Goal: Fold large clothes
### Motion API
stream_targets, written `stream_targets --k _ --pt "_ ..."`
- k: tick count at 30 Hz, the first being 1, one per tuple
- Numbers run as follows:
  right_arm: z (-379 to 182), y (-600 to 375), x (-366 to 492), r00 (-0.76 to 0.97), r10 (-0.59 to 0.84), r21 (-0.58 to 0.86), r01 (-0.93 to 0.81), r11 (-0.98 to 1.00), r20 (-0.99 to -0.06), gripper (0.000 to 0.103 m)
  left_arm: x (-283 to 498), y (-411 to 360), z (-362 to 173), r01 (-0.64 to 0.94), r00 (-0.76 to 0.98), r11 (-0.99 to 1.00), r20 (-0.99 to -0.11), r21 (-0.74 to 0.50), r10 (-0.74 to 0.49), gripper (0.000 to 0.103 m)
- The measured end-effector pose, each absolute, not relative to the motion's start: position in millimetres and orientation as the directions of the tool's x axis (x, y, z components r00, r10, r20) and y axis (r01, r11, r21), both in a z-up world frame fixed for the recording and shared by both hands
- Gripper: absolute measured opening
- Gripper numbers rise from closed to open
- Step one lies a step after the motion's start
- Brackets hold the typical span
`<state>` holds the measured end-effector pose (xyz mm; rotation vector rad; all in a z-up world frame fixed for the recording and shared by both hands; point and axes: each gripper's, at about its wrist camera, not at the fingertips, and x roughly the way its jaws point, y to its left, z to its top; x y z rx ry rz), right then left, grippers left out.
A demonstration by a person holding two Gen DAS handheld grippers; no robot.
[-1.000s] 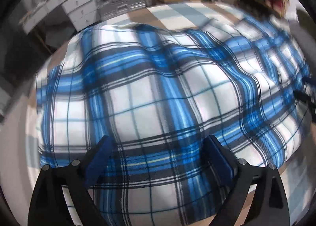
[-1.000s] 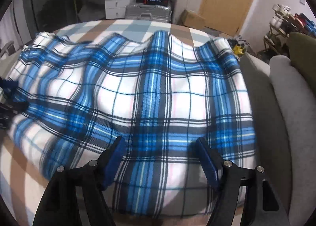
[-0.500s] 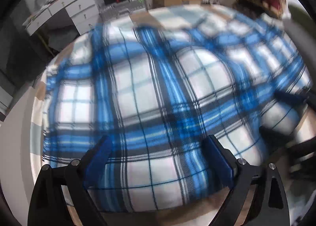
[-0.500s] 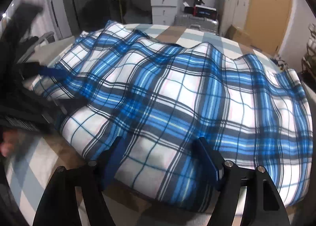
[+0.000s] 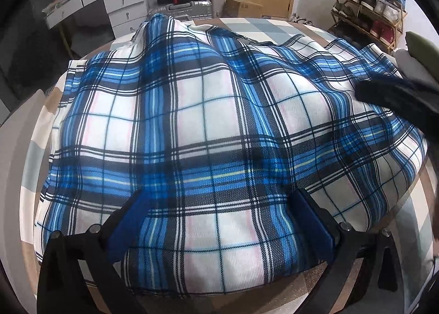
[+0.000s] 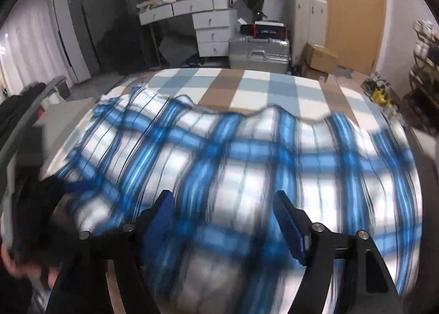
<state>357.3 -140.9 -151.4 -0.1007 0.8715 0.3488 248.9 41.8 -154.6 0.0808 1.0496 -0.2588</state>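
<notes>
My left hand-held gripper point(image 5: 216, 220) is spread wide, its blue pads resting on the plaid cloth point(image 5: 208, 127) without pinching it. My right hand-held gripper point(image 6: 223, 220) is equally wide, the cloth blurred between its fingers. The cloth lies rumpled across the checkered bed point(image 6: 255, 83). Beyond: a suitcase point(image 6: 259, 53) and white drawers point(image 6: 214, 31).

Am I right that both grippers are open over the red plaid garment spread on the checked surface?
Not quite: the plaid garment is blue and white, not red, as the left wrist view shows clearly. The rest holds: the left gripper and right gripper both have their jaws apart over it, and it lies on the checked surface.
</notes>
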Motion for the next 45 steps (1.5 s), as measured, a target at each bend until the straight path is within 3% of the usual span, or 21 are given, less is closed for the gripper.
stream_targets --k 2,4,6,8,11,15,20,28,33,34,38,40,45 --pt "-164.8 -128.8 374.4 0.535 0.199 0.018 -0.324 0.946 -0.821 0.049 246.7 42.4 -154.6 0.250 0.474 0.967 -0.863 -0.058 -0.174 0.102" --pt "-187.7 -119.2 386.6 0.445 0.160 0.004 -0.332 0.943 -0.881 0.049 237.4 41.5 -151.9 0.251 0.484 0.967 -0.858 -0.054 -0.174 0.102" --pt "-184.7 -115.7 391.8 0.456 0.151 -0.025 -0.357 0.934 -0.877 0.047 228.1 42.6 -154.9 0.252 0.486 0.966 -0.856 -0.056 -0.176 0.102" --pt "-172.2 -121.2 397.8 0.449 0.162 -0.014 -0.364 0.931 -0.879 0.035 224.8 41.8 -154.3 0.255 0.495 0.965 -0.850 -0.056 -0.180 0.102" --pt "-144.3 -158.6 408.9 0.551 0.114 -0.046 -0.268 0.962 -0.826 0.045 219.2 41.3 -154.0 0.251 0.501 0.966 -0.847 -0.058 -0.180 0.102" --pt "-166.3 -210.5 428.3 0.461 -0.029 -0.115 -0.159 0.981 -0.887 0.044 215.9 41.5 -153.2 0.248 0.505 0.967 -0.844 -0.059 -0.181 0.102" --pt "-160.2 -218.6 412.2 0.493 -0.018 -0.158 -0.244 0.957 -0.870 0.044 213.4 42.7 -151.9 0.248 0.509 0.967 -0.841 -0.059 -0.182 0.102" --pt "-130.8 -207.7 321.3 0.562 0.273 0.094 -0.326 0.941 -0.780 0.048 209.4 42.8 -148.4 0.244 0.515 0.968 -0.837 -0.060 -0.182 0.102" --pt "-179.5 -178.2 296.9 0.504 0.102 -0.072 -0.315 0.946 -0.858 0.050 209.2 42.3 -147.2 0.244 0.518 0.968 -0.836 -0.060 -0.182 0.102" --pt "-176.3 -181.3 287.3 0.564 0.114 -0.083 -0.312 0.947 -0.818 0.050 209.5 42.2 -146.5 0.242 0.518 0.968 -0.836 -0.060 -0.181 0.102" --pt "-157.6 -200.6 260.8 0.589 0.155 -0.030 -0.292 0.956 -0.793 0.048 208.5 42.1 -143.6 0.239 0.519 0.969 -0.835 -0.061 -0.181 0.102" --pt "-145.1 -216.2 242.8 0.633 0.157 -0.013 -0.254 0.967 -0.758 0.053 208.1 41.9 -142.6 0.238 0.521 0.969 -0.835 -0.061 -0.180 0.102" --pt "-166.6 -226.4 236.2 0.552 0.127 0.012 -0.207 0.978 -0.824 0.055 207.4 42.1 -141.9 0.238 0.522 0.969 -0.833 -0.064 -0.183 0.102"
